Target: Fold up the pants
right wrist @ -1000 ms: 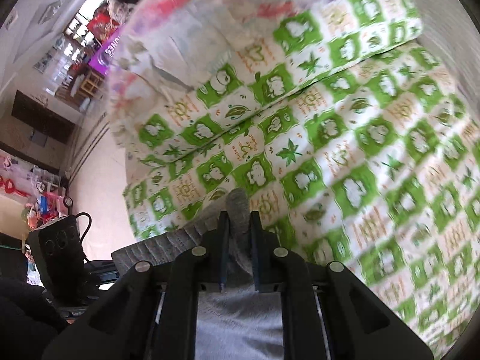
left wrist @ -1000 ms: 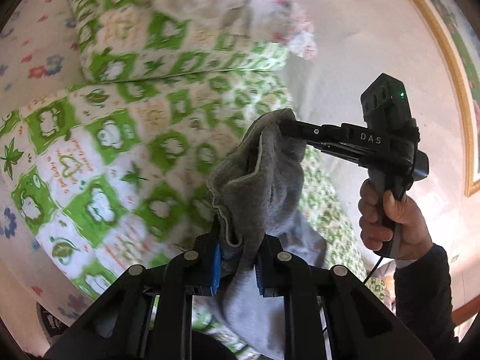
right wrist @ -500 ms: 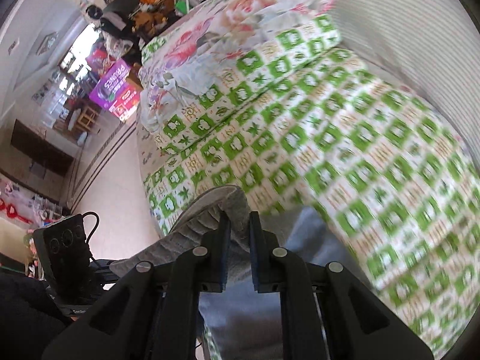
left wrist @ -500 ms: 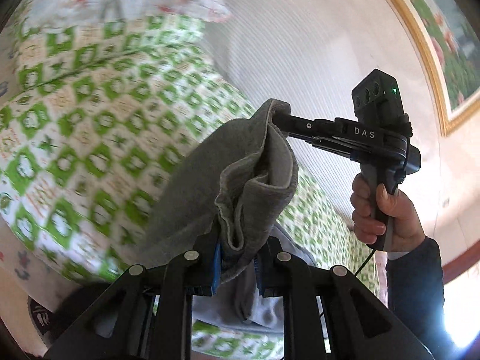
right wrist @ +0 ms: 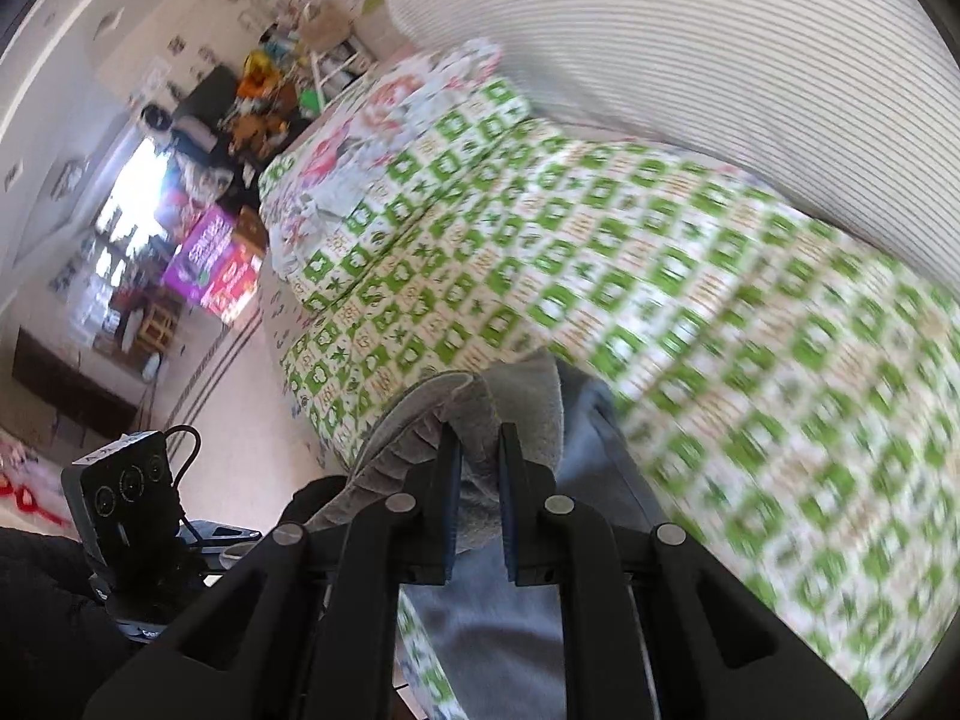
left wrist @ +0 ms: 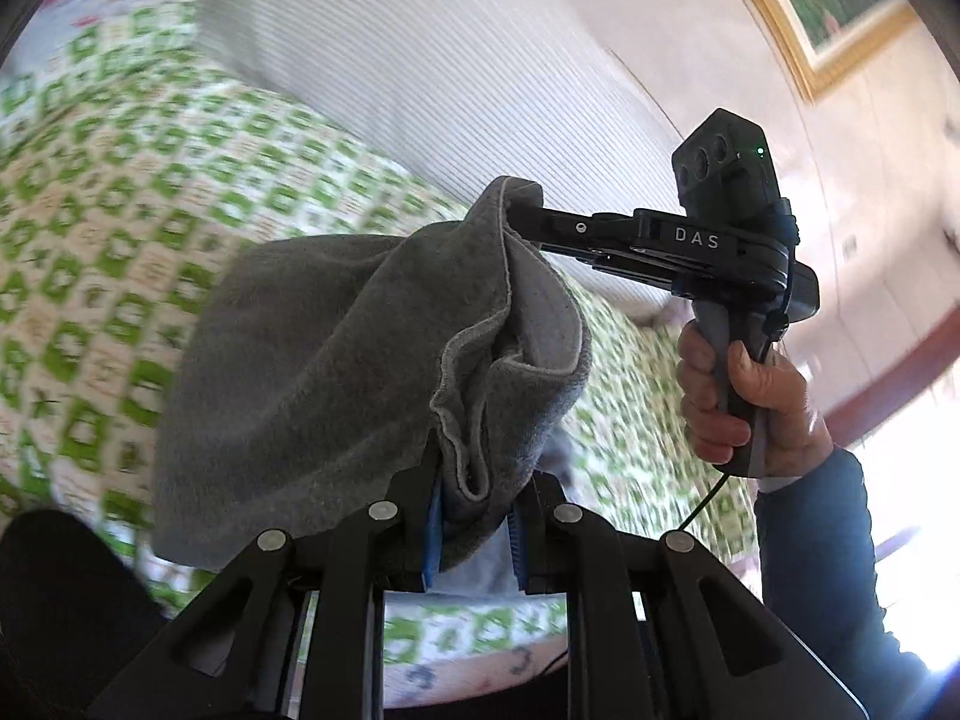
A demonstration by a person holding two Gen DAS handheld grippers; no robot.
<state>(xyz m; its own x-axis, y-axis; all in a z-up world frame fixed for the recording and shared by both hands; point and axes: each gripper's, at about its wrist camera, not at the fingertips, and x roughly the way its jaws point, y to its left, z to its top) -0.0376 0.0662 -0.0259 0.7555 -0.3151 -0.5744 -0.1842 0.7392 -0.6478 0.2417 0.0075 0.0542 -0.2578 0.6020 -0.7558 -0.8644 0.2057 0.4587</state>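
Both grippers, left (left wrist: 474,531) & right (right wrist: 479,498), clamped on soft grey fleece pants (left wrist: 336,372), now lifted higher off green-checked bedspread (right wrist: 600,276) edge, ready for folding over.

Both tongs, left tongs (left wrist: 474,531) and right tongs (right wrist: 480,480), now carry the grey pants (left wrist: 336,372) higher above the bed (right wrist: 690,276), spreading more cloth out between them.

My jaws, at lower centre, pinch a bunched edge of the grey pants (right wrist: 480,420). The green-checked bed (right wrist: 690,300) fills the right of the frame. The left gripper's black body (right wrist: 129,498) sits lower left.
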